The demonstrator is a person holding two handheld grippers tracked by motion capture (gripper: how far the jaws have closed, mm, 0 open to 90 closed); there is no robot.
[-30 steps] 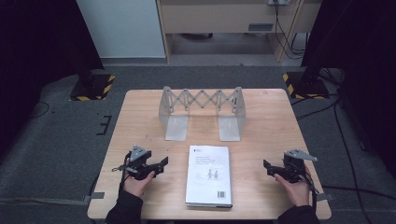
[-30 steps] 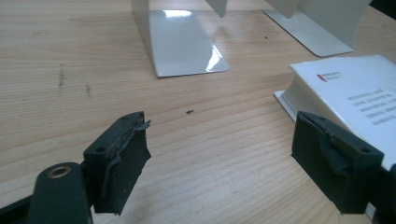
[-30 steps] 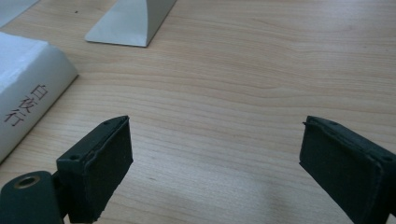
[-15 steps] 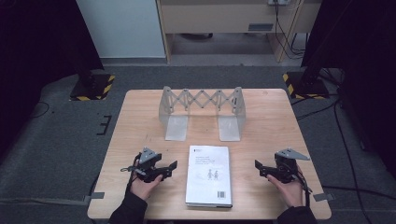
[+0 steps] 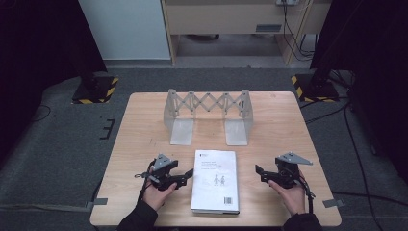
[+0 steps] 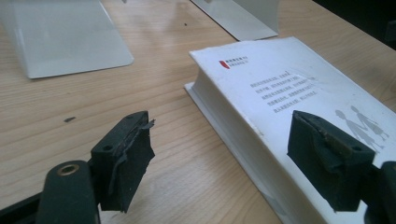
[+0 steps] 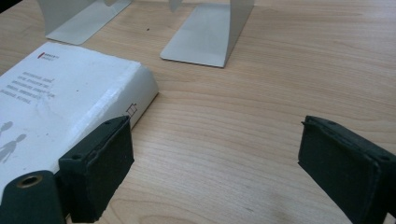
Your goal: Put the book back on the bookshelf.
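Near the front edge of the wooden table (image 5: pixel 144 125), between the person's two hands, a thick white paperback book (image 5: pixel 215 180) lies flat with its cover up and its long side running away from the person. It looks moderately heavy for its size, stiff as a closed block but with a glossy cover that is probably slick, and the page block could fan or sag if pinched at one corner only. The best hold appears to be across its thickness at the two long sides, spine and fore-edge, one gripper on each.

The left gripper (image 5: pixel 185 178) sits just beside the book's left long side with its jaws apart, one pad over the cover and one over the bare wood, pressing on nothing. The right gripper (image 5: pixel 262 173) waits near the right side, jaws also spread wide and empty.

Farther back stands an expandable metal bookend rack (image 5: pixel 207 115): pale grey sheet-metal L-plates joined by a scissor lattice, smooth, rigid and thin-edged. The tabletop is light, matte grained wood.
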